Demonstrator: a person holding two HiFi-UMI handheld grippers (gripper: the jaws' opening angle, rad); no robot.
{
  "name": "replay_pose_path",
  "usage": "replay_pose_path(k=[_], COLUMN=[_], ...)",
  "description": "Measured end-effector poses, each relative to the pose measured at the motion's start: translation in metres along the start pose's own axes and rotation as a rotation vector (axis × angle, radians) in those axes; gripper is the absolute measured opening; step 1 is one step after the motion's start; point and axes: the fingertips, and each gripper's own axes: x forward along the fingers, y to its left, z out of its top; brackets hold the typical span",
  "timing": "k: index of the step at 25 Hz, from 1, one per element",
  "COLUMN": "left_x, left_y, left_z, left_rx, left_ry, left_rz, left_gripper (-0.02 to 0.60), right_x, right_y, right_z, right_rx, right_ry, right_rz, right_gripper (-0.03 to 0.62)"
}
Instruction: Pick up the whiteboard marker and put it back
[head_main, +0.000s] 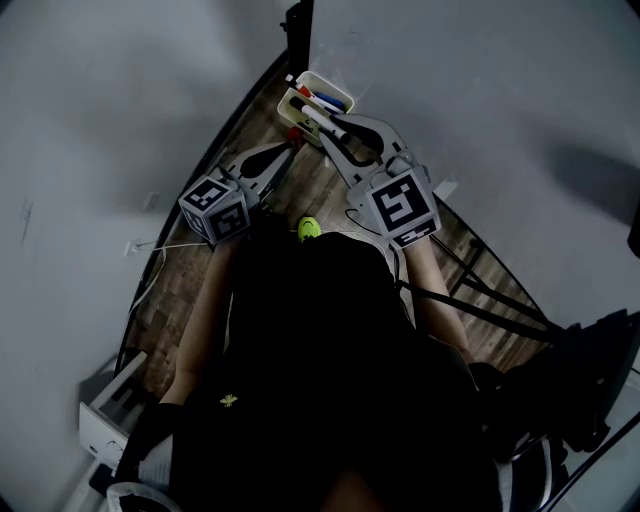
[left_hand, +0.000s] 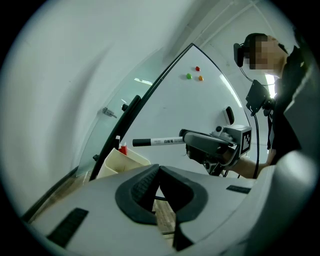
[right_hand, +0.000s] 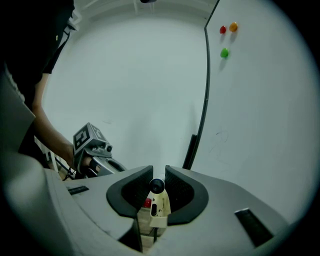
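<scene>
My right fingers (right_hand: 131, 192) clamp the marker (left_hand: 160, 141), level over the tray (left_hand: 117, 162); my left fingers (left_hand: 142, 187) are closed, empty. I'd tilt it tip-down, lower slowly, then release.

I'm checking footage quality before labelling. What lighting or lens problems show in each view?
Head view: underexposed, the person's torso nearly black, corners vignetted. Left gripper view: fisheye bows the whiteboard frame into a curve; the marker is sharp and evenly lit. Right gripper view: dim, dark corners; the marker, end-on between the jaws, looks slightly soft.
</scene>
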Motion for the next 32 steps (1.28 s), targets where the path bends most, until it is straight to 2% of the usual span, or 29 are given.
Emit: replay_pose_path(k=[11,18,32], left_x=[0.006,0.01,0.008], left_y=[-0.001,-0.003,0.0], left_z=[0.003,0.009,0.011], left_rx=[0.05,0.015,-0.006], left_ry=[-0.003,-0.051,-0.057], left_rz=[-0.008,-0.04,-0.027], left_gripper=[0.002,0.0,0.0], right_x=[-0.012,-0.017,-0.016], right_y=[-0.001,-0.002,-0.008], right_z=[0.015,0.022,0.022], right_rx=[-0.017,-0.022,-0.013], right_ry=[-0.031,-0.049,-0.059], right_rz=[-0.023,-0.029,-0.036], right_gripper=[0.089,0.089,0.089])
